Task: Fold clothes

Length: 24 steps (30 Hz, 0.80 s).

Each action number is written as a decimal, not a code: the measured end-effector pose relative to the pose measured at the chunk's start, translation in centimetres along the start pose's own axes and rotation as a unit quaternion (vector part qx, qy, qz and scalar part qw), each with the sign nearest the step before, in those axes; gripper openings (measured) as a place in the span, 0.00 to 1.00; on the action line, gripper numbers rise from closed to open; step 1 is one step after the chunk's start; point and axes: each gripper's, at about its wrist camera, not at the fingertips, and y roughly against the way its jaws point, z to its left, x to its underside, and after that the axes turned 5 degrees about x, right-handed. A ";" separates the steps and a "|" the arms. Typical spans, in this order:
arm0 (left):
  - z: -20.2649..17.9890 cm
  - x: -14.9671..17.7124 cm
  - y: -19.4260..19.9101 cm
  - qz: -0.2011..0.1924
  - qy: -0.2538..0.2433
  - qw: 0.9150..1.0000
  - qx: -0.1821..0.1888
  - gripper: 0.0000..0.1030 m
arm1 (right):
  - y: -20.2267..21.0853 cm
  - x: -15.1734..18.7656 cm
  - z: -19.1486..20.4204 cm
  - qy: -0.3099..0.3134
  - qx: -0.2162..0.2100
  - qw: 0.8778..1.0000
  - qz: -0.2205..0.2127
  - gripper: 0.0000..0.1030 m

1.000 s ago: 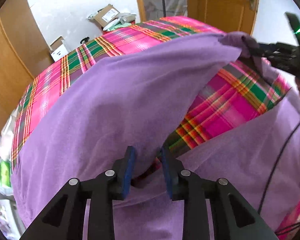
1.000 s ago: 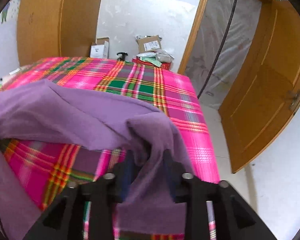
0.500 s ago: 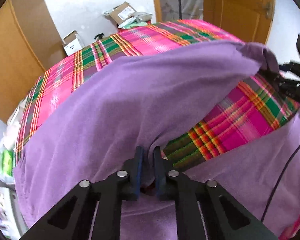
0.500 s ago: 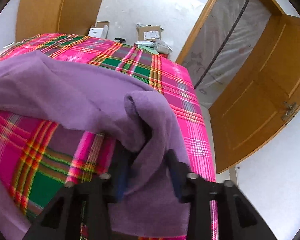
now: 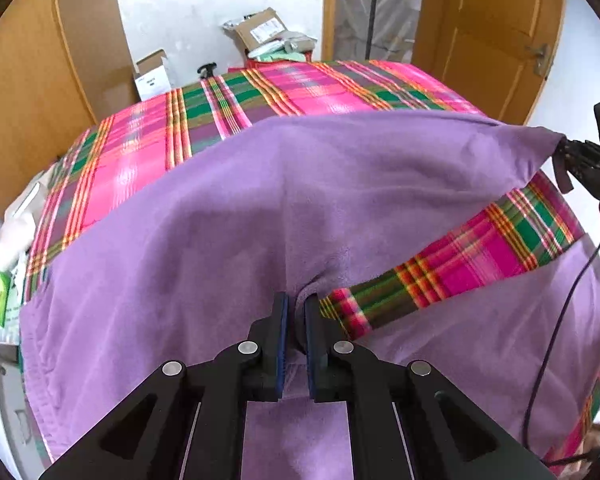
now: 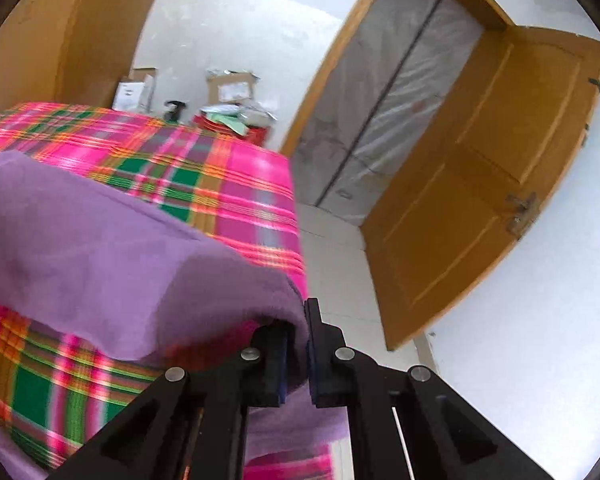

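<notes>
Both grippers are closed on the purple garment (image 5: pixel 260 208): the left gripper (image 5: pixel 295 334) pinches a fold, the right gripper (image 6: pixel 296 354) a corner. The garment lies across the plaid bed (image 5: pixel 300 88). Move both hands evenly and keep the lifted edge tight.

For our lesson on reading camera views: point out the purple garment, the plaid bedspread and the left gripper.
purple garment (image 5: pixel 320 200), left wrist view, middle of the lifted layer.
plaid bedspread (image 5: pixel 300 88), left wrist view, bare far part.
left gripper (image 5: pixel 295 312), left wrist view, midway between fingertips, shut on the fabric.
</notes>
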 end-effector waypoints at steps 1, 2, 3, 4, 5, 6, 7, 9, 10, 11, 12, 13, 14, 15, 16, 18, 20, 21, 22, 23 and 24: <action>-0.1 0.1 -0.2 0.002 0.000 1.000 0.000 0.07 | -0.8 0.3 0.0 0.001 0.001 1.000 0.014 0.07; -0.1 0.1 -0.4 0.004 0.001 1.000 -0.001 0.07 | -1.6 0.6 -0.1 0.002 0.001 1.000 0.027 0.07; -0.2 0.1 -0.4 0.005 0.001 1.000 0.000 0.07 | -2.2 0.8 -0.1 0.001 -0.003 0.999 0.037 0.07; -0.2 0.1 -0.4 0.005 0.001 1.000 0.000 0.07 | -2.6 0.9 0.0 0.003 -0.002 0.999 0.041 0.07; -0.1 0.1 -0.4 0.006 0.001 1.000 0.000 0.07 | -2.8 0.8 0.0 0.003 0.002 0.999 0.043 0.07; -0.1 0.1 -0.4 0.007 0.001 1.000 0.001 0.07 | -3.0 0.6 0.0 0.001 0.001 0.999 0.043 0.07; -0.1 0.1 -0.4 0.008 -0.001 1.000 0.002 0.07 | -3.2 0.4 0.0 0.006 -0.005 0.999 0.047 0.08; -0.2 0.1 -0.5 0.009 -0.002 1.000 0.003 0.07 | -3.6 -0.1 0.0 0.020 -0.017 0.998 0.059 0.12; -0.2 0.0 -0.5 0.008 -0.002 1.000 0.004 0.07 | -3.4 -0.2 -0.1 0.025 -0.007 0.998 0.054 0.15; -0.1 0.0 -0.5 0.007 -0.001 1.000 0.006 0.07 | -3.1 -0.3 -0.3 0.029 0.006 0.999 0.045 0.18; 0.0 -0.1 -0.5 0.007 0.001 1.000 0.008 0.07 | -2.9 -0.5 -0.6 0.028 0.009 0.999 0.036 0.19; 0.1 -0.1 -0.5 0.008 0.005 1.000 0.012 0.07 | -2.7 -0.6 -0.9 0.025 0.010 0.999 0.031 0.19; 0.2 -0.1 -0.6 0.008 0.007 1.000 0.015 0.07 | -2.8 -0.6 -1.1 0.020 0.010 0.999 0.032 0.19; 0.3 -0.1 -0.6 0.009 0.010 1.000 0.018 0.07 | -3.0 -0.7 -1.2 0.017 0.010 0.999 0.034 0.19; 0.3 -0.1 -0.7 0.009 0.011 1.000 0.019 0.07 | -3.0 -0.9 -1.0 0.022 0.017 0.999 0.026 0.18; 0.3 -0.1 -0.6 0.009 0.013 1.000 0.021 0.07 | -2.9 -1.1 -0.5 0.034 0.035 0.999 0.006 0.15; 0.2 0.0 -0.5 0.008 0.013 1.000 0.022 0.07 | -2.8 -1.3 -0.2 0.043 0.047 0.998 -0.007 0.15; 0.2 0.0 -0.5 0.007 0.013 1.000 0.023 0.07 | -2.8 -1.2 -0.1 0.046 0.050 0.998 -0.011 0.15; 0.3 0.0 -0.5 0.007 0.013 1.000 0.024 0.07 | -2.8 -1.0 -0.2 0.042 0.047 0.998 -0.012 0.15; 0.3 0.0 -0.4 0.007 0.013 1.000 0.025 0.07 | -2.8 -0.8 -0.4 0.036 0.044 0.998 -0.012 0.15; 0.4 -0.1 -0.4 0.007 0.015 0.999 0.027 0.07 | -3.0 -0.5 -0.5 0.039 0.044 0.998 -0.005 0.15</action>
